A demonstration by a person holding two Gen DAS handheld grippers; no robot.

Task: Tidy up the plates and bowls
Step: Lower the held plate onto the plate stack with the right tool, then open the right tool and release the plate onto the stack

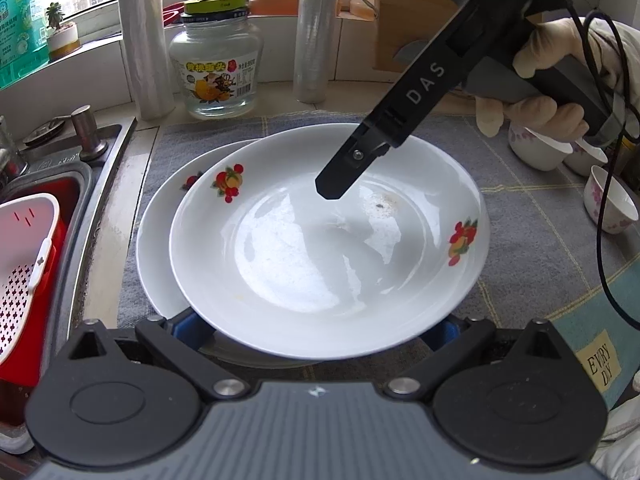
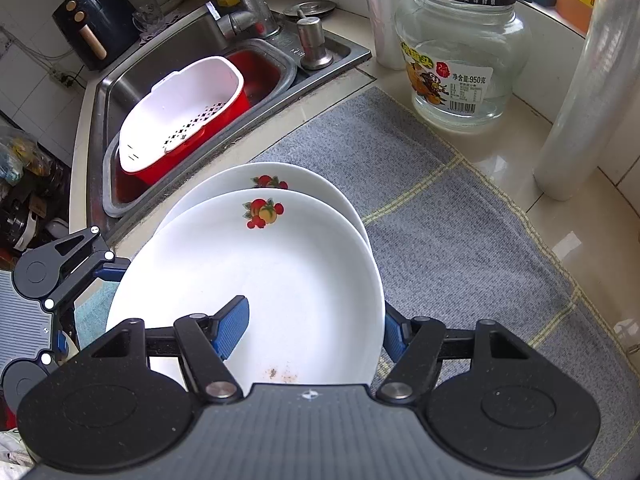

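Left wrist view, "DAS" on right gripper (image 1: 332,190) angled down over top plate (image 1: 328,248), "950" on jar (image 1: 216,60), left gripper (image 1: 320,332) wide open straddling its rim, right gripper's jaws open astride the opposite rim, plates stacked on grey mat (image 1: 532,232) by sink-side edge.

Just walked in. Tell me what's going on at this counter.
A person with a gripper in each hand is stacking two white fruit-print plates on the grey mat beside the sink. The top plate sits off-centre on the bottom plate. The right gripper straddles the top plate's rim, one finger inside, one outside. The left gripper is open at the plate's near edge. Small white floral bowls wait at the right.
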